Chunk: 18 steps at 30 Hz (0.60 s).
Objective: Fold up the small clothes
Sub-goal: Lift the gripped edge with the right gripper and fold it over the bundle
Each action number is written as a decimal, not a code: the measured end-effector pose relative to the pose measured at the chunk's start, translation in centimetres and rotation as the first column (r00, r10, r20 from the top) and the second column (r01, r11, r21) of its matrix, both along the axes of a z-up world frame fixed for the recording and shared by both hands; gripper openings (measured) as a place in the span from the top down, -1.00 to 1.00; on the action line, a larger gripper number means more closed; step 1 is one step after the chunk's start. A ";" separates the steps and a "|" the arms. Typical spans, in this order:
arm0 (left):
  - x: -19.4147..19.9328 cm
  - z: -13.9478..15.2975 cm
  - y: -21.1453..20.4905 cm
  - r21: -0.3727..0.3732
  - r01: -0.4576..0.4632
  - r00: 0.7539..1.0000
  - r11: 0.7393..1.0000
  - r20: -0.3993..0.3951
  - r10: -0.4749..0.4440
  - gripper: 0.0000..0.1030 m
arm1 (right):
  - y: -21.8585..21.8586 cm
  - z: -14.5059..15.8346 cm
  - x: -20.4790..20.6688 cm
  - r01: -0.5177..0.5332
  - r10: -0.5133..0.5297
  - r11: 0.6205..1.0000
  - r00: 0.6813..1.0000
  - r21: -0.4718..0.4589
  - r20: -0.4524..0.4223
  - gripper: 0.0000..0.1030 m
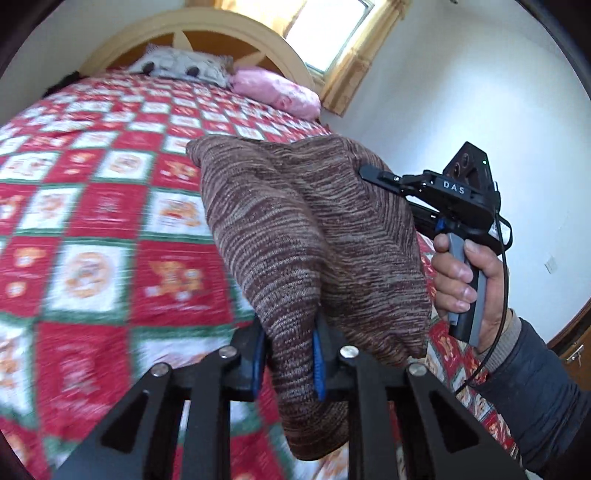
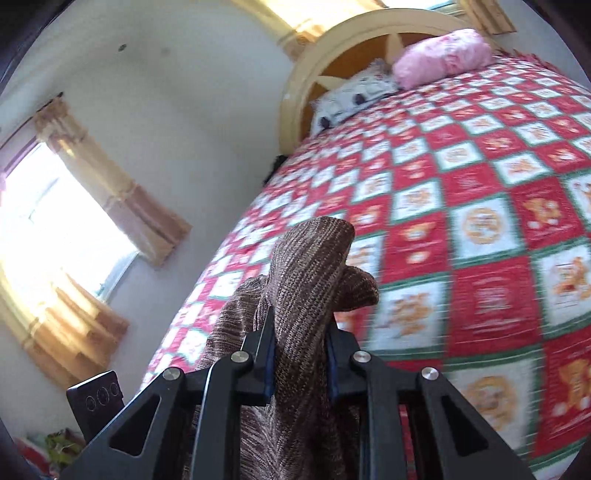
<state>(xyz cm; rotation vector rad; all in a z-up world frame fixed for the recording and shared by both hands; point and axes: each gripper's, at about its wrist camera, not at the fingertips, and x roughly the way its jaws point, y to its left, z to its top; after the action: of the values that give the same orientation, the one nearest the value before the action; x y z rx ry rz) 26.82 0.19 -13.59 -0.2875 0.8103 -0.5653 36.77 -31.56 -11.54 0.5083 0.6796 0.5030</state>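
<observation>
A brown striped knitted garment (image 1: pixel 295 221) hangs in the air above the bed, held at two spots. In the left wrist view my left gripper (image 1: pixel 290 354) is shut on one bunched edge, with the blue pads (image 1: pixel 318 365) pressing the knit. To the right, my right gripper (image 1: pixel 364 171) bites the garment's other edge, and a person's hand (image 1: pixel 461 280) grasps its handle. In the right wrist view my right gripper (image 2: pixel 301 354) is shut on a thick fold of the same garment (image 2: pixel 310 266), which sticks up past the fingers and drapes down below them.
A red, white and green checked quilt (image 1: pixel 110 221) (image 2: pixel 480 221) covers the bed below. A pink pillow (image 1: pixel 277 92) and a white patterned pillow (image 1: pixel 181 64) lie by the curved headboard (image 1: pixel 229 26). Curtained windows (image 2: pixel 55 221) and white walls surround the bed.
</observation>
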 end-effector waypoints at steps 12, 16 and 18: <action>-7.7 0.6 11.5 0.032 -0.192 0.981 0.981 0.009 0.192 0.59 | 16.0 -0.3 -0.6 -0.217 0.217 0.975 0.976 0.058 0.005 0.59; -9.1 0.3 14.0 0.052 -0.245 0.970 0.968 0.005 0.245 0.59 | 20.7 -1.4 -0.1 -0.269 0.271 0.961 0.962 0.068 -0.016 0.59; -9.6 -0.1 15.3 0.053 -0.272 0.962 0.961 0.002 0.272 0.59 | 22.6 -1.8 0.1 -0.291 0.294 0.954 0.956 0.069 -0.025 0.59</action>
<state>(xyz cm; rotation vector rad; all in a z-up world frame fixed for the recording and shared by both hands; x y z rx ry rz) 17.22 15.47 -13.65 -0.3456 0.7738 -0.2847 36.90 -8.96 -13.33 0.4801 0.7791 0.7986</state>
